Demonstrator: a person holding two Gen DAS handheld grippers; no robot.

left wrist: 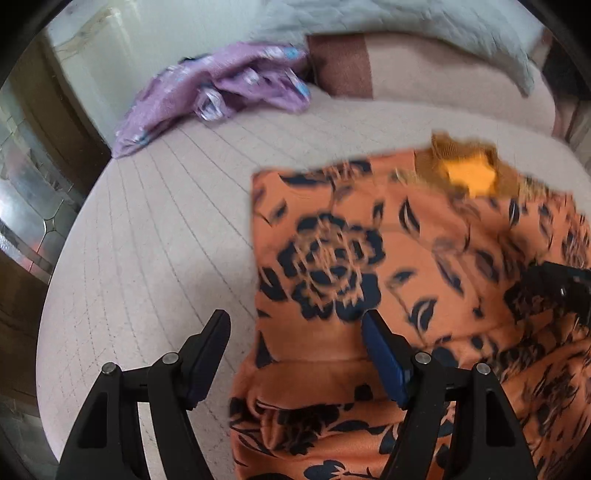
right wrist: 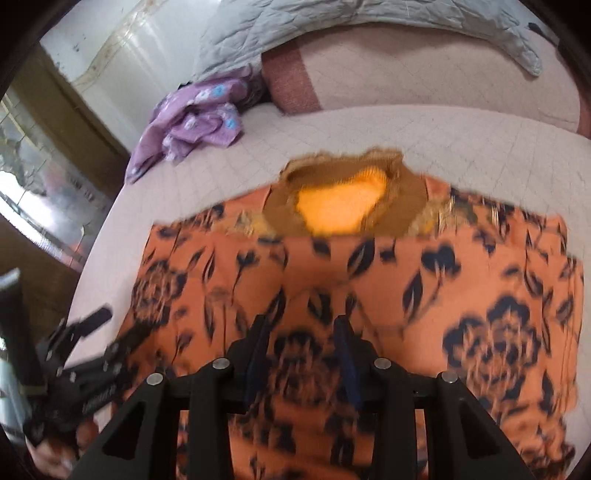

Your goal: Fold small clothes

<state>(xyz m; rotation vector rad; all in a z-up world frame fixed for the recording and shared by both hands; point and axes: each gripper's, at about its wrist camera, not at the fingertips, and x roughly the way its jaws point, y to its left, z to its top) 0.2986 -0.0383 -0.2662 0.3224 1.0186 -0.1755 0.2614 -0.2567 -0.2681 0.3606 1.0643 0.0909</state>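
An orange top with a dark flower print [left wrist: 406,258] lies flat on the pink quilted bed [left wrist: 155,221], brown collar [left wrist: 465,166] at the far end. It also shows in the right wrist view [right wrist: 369,277]. My left gripper [left wrist: 295,325] is open over the top's left edge near the hem, one finger over the bed, one over the cloth. My right gripper [right wrist: 303,328] is open above the lower middle of the top, with cloth showing between the fingers. Both views are blurred.
A crumpled purple garment [left wrist: 221,92] lies at the far left of the bed, also in the right wrist view [right wrist: 192,122]. A pink pillow [right wrist: 424,77] and a grey quilt [right wrist: 295,26] lie at the head. The bed's left edge drops to the floor [left wrist: 29,229].
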